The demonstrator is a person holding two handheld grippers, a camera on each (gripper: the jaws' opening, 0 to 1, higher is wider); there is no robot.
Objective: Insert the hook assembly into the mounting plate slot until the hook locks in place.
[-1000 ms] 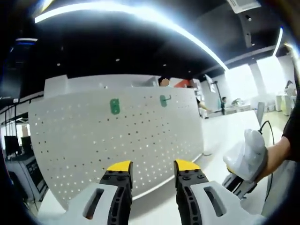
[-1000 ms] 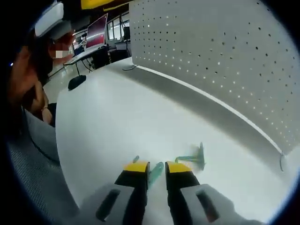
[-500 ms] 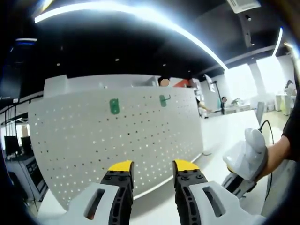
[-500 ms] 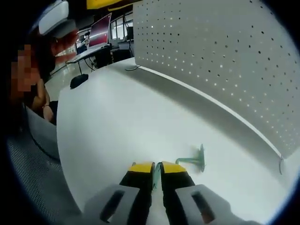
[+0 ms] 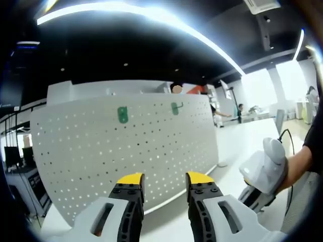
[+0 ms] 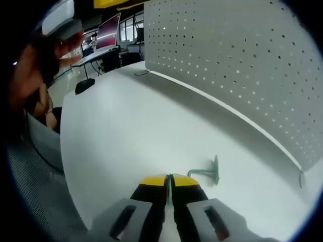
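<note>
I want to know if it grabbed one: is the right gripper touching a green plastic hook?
Touching. In the right gripper view, the right gripper has its yellow-tipped jaws pinched on a thin green plastic hook, no gap beside it.

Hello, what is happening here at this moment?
A person holds a gripper in each hand before a white pegboard. The right gripper is shut on a thin green hook piece above the table, where another green hook lies. The left gripper is open, holding nothing. Two green pieces already hang on the board.
</note>
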